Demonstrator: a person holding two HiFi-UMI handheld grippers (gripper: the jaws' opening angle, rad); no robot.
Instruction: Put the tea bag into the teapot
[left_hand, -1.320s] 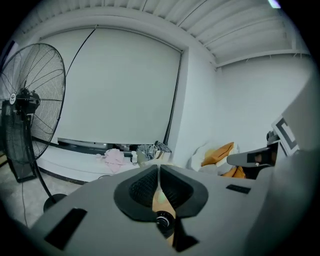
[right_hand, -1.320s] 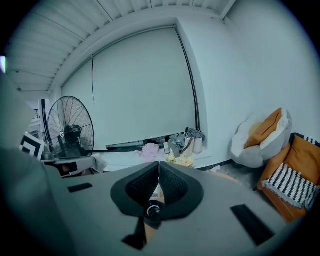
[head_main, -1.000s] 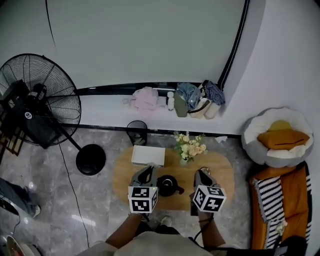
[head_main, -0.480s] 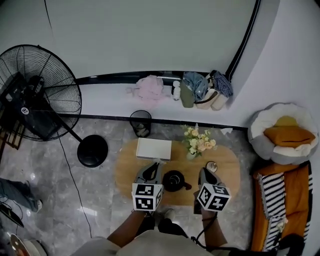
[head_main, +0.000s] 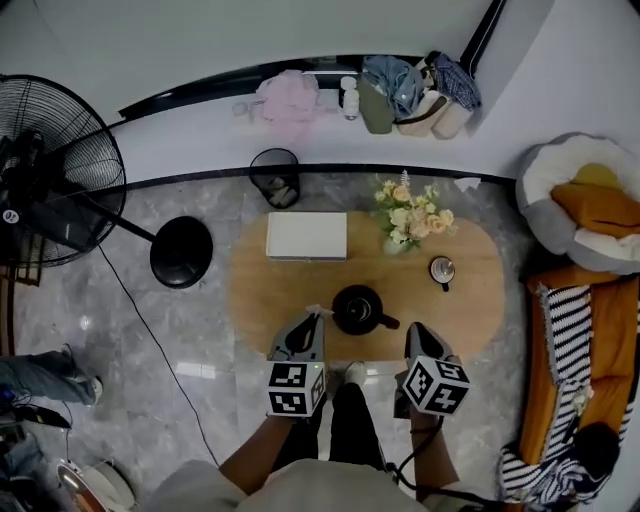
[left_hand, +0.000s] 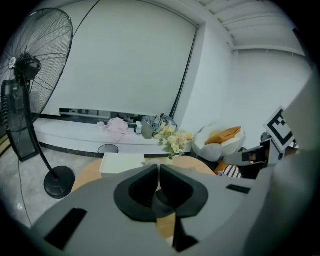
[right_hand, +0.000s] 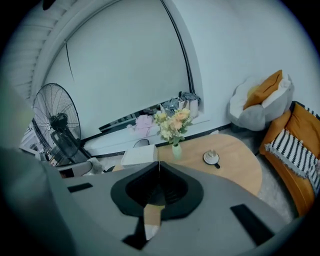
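Left gripper (head_main: 313, 317) is clamped on what seems the tea bag (head_main: 317, 309), just beside the teapot (head_main: 357, 309), presumably for the drop; right gripper (head_main: 413, 329), closed and empty, hangs clear.

One oval wooden table (head_main: 470, 300) carries one black teapot (head_main: 358, 309), one white box (head_main: 306, 236), one vase of flowers (head_main: 412, 218) and one cup (head_main: 441, 270). The floor has one waste bin (head_main: 274, 172) and one pedestal fan (head_main: 60, 180). There are two grippers, the left gripper (head_main: 312, 318) and the right gripper (head_main: 415, 331), and one tea bag (head_main: 316, 309).
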